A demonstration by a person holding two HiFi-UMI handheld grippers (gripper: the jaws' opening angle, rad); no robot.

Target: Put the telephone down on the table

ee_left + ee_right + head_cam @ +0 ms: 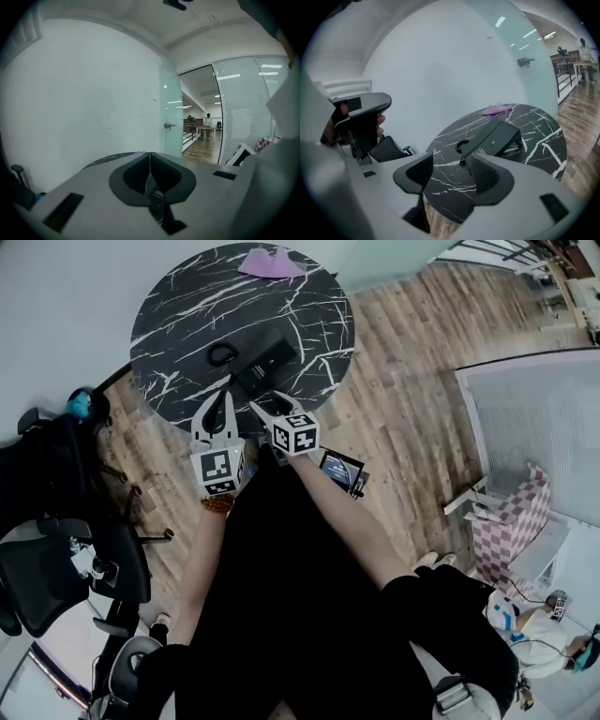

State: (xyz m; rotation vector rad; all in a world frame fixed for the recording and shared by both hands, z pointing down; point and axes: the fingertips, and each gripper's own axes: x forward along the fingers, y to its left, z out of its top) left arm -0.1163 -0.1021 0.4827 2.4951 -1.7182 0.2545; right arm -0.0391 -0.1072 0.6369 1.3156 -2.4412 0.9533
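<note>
Head view: the telephone lies on the table. Near the telephone, the left gripper is pressed together and the right gripper is spread.

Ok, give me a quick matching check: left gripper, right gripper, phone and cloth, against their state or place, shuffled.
1. left gripper
2. right gripper
3. phone
4. cloth

A. at the far edge of the table
B. jaws apart, nothing between
C. jaws together
D. lying near the table's middle

Pairs: 1-C, 2-B, 3-D, 4-A
</note>
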